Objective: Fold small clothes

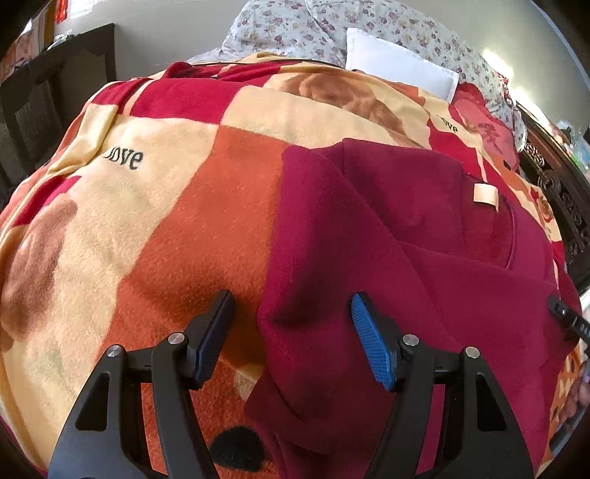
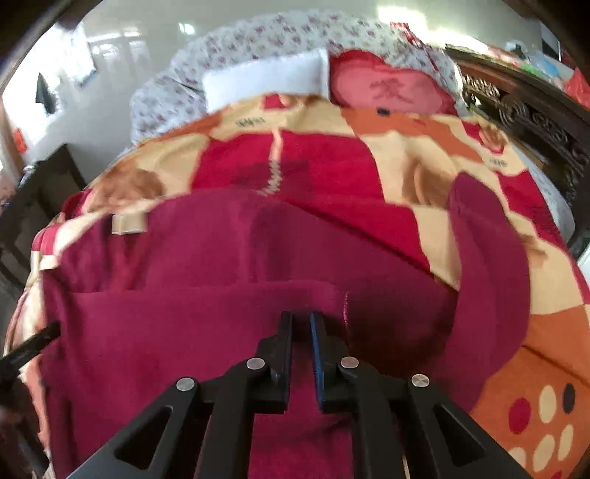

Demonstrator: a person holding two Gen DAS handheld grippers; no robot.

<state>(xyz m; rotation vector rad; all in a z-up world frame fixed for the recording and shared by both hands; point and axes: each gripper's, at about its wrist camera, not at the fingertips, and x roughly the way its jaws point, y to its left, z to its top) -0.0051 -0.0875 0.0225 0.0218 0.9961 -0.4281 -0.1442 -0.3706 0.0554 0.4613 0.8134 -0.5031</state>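
A dark red sweatshirt point(image 1: 424, 265) lies partly folded on a patterned red, orange and cream blanket point(image 1: 155, 228), with a cream neck label point(image 1: 485, 194) showing. My left gripper point(image 1: 291, 313) is open and empty, its fingers straddling the garment's left edge. In the right wrist view the same sweatshirt point(image 2: 221, 324) fills the near field, with one sleeve point(image 2: 486, 280) stretched out to the right. My right gripper point(image 2: 300, 320) is shut on a fold of the sweatshirt. The view is motion-blurred.
The blanket covers a bed. A white pillow point(image 1: 402, 62) and a floral sheet point(image 1: 317, 22) lie at the far end, with a pink cushion point(image 2: 391, 88) beside them. A dark carved wooden headboard point(image 2: 523, 121) runs along the right. Dark furniture point(image 1: 40, 95) stands at the left.
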